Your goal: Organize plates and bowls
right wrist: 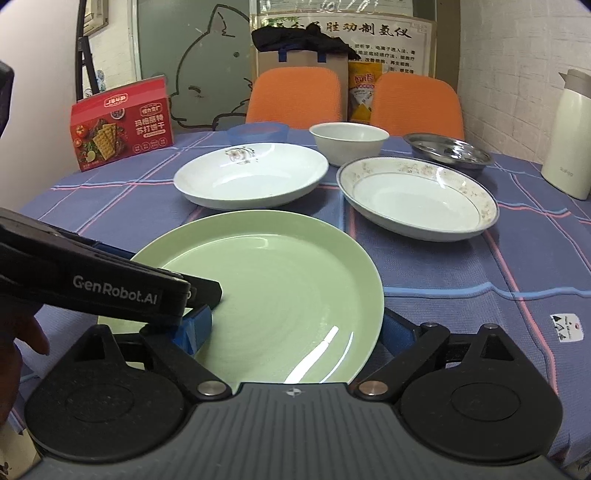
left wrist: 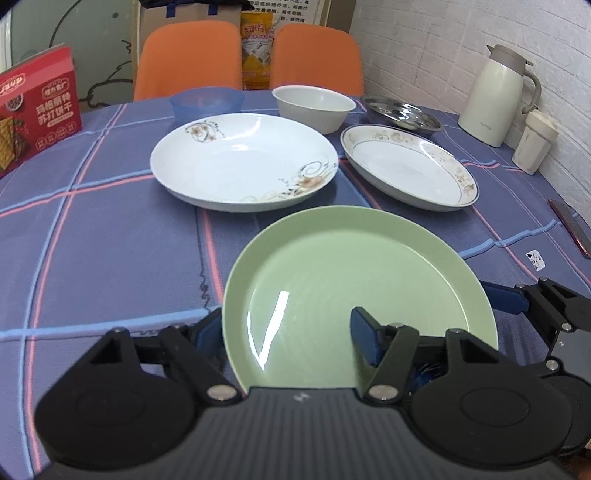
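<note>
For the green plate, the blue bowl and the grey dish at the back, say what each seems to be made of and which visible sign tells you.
Green plate: probably melamine or glazed ceramic; even matt colour, soft window glare.
Blue bowl: likely plastic; its wall looks translucent.
Grey dish: stainless steel; bright mirror-like reflections inside.

left gripper point(left wrist: 291, 339) — black, ribbed | blue fingers point(left wrist: 364, 341) | silver screws | "GenRobot.AI"

"GenRobot.AI" printed in white on the black left gripper point(right wrist: 201, 325), Chinese characters on the red cracker box point(right wrist: 122, 123), large black Chinese characters on the wall poster point(right wrist: 369, 31), faint unreadable brand mark on the cream thermos jug point(left wrist: 491, 94)
</note>
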### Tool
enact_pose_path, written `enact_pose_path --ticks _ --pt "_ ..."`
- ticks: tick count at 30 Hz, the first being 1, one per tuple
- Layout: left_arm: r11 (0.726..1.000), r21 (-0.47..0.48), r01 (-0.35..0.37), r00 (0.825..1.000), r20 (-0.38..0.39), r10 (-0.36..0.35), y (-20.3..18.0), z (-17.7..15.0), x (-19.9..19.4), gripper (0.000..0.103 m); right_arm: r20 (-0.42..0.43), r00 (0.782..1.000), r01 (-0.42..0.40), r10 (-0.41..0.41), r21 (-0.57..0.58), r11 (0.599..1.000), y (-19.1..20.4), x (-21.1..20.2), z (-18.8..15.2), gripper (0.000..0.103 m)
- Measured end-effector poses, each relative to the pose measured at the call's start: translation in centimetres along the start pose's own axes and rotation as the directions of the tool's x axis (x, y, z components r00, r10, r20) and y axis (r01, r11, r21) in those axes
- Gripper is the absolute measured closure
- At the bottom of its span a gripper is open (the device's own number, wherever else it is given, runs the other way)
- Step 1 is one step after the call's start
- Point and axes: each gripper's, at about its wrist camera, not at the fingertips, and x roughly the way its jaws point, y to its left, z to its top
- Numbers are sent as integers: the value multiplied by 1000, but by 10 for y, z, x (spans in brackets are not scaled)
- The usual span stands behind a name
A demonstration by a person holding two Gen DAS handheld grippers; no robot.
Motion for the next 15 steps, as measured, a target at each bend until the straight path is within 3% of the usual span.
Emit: enact_pose_path --ticks 4,9,15 --pt "997 -35 -63 998 27 64 24 -3 -20 40 24 997 -68 69 -20 997 24 1 6 19" --pt "984 -114 -135 991 -7 135 67 -13 -29 39 -9 989 -149 148 -52 988 56 25 12 19" --pt "973 -136 -185 983 -6 186 91 -14 -30 37 -28 985 -173 172 -71 982 75 41 20 19"
